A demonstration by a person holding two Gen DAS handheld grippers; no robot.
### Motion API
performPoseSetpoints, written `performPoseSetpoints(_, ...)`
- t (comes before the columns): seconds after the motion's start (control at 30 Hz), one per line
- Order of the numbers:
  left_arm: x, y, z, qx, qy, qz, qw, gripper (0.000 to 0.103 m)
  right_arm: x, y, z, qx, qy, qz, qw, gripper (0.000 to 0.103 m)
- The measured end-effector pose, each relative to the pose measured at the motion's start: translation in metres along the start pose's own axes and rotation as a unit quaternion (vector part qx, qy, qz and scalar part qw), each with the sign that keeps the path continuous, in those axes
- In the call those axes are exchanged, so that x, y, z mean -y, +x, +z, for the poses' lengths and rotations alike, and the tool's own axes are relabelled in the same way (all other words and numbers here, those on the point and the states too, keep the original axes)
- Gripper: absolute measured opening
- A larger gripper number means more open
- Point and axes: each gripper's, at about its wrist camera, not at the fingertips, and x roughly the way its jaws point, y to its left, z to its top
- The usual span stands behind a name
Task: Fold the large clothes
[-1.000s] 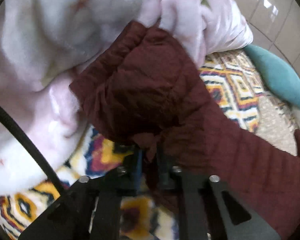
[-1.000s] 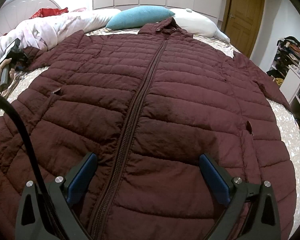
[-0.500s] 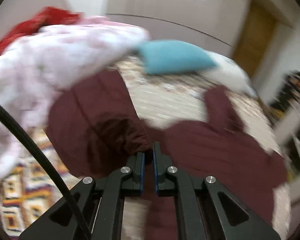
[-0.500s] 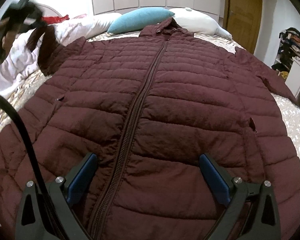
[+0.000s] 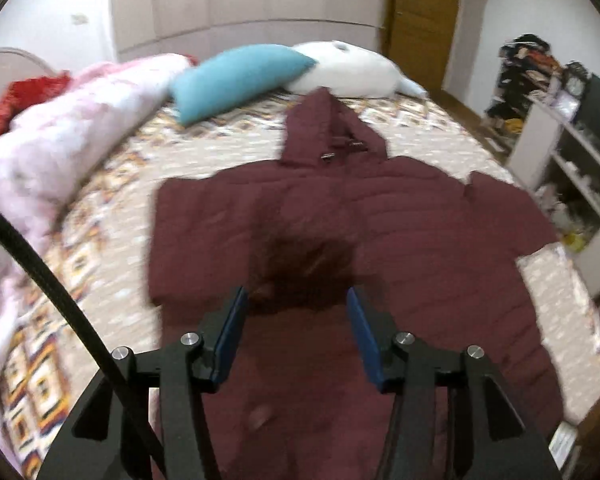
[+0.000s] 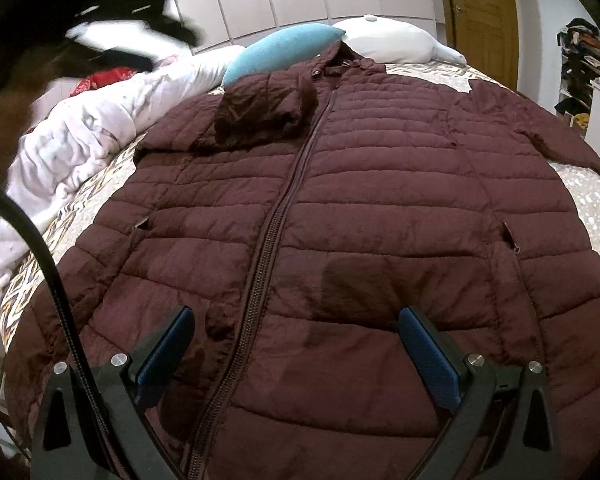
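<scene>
One sleeve (image 6: 260, 120) now lies folded across the chest of the maroon jacket (image 6: 380, 208) spread on the bed (image 5: 112, 216). Left gripper (image 5: 296, 300), jaws just opened, holds nothing; right gripper (image 6: 296, 320) gapes empty. Left-view motion blur smears details.

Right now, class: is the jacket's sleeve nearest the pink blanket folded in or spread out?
Folded in. The sleeve lies doubled over the jacket's chest beside the zipper; the other sleeve is spread out.

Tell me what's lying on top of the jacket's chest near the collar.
The jacket's own sleeve, folded across the chest beside the zipper. What lies beneath that fold is covered.
</scene>
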Motion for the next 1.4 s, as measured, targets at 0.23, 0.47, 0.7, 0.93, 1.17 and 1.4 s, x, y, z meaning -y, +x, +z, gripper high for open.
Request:
performPoseSetpoints(0.23,-0.057,-0.069,-0.083,0.041,-0.043,0.113,0.9918,0.064,0.006,-0.023,0.027,-0.026,0.016,0.022,0.999,0.1)
performPoseSetpoints(0.47,-0.083,-0.076,-0.151,0.045,-0.09,0.161,0.9817,0.067,-0.021,-0.046,0.127,0.026,-0.072,-0.037,0.996,0.1)
performPoseSetpoints(0.7,-0.098,-0.071,-0.2,0.018,-0.137,0.14,0.9805,0.067,-0.089,0.057,0.178,0.012,-0.208,-0.119,0.971,0.098)
performPoseSetpoints(0.93,-0.116,-0.072,-0.209,0.022,-0.17,0.128,0.9768,0.067,-0.113,0.132,0.204,-0.023,-0.178,-0.113,0.977,0.098)
performPoseSetpoints(1.17,-0.113,-0.067,-0.21,0.029,-0.158,0.151,0.9754,0.067,-0.079,0.16,0.22,-0.065,-0.115,-0.175,0.976,0.012)
performPoseSetpoints(1.4,-0.107,-0.063,-0.212,0.029,-0.158,0.153,0.9751,0.067,0.042,0.098,0.251,-0.024,0.013,-0.25,0.968,0.009)
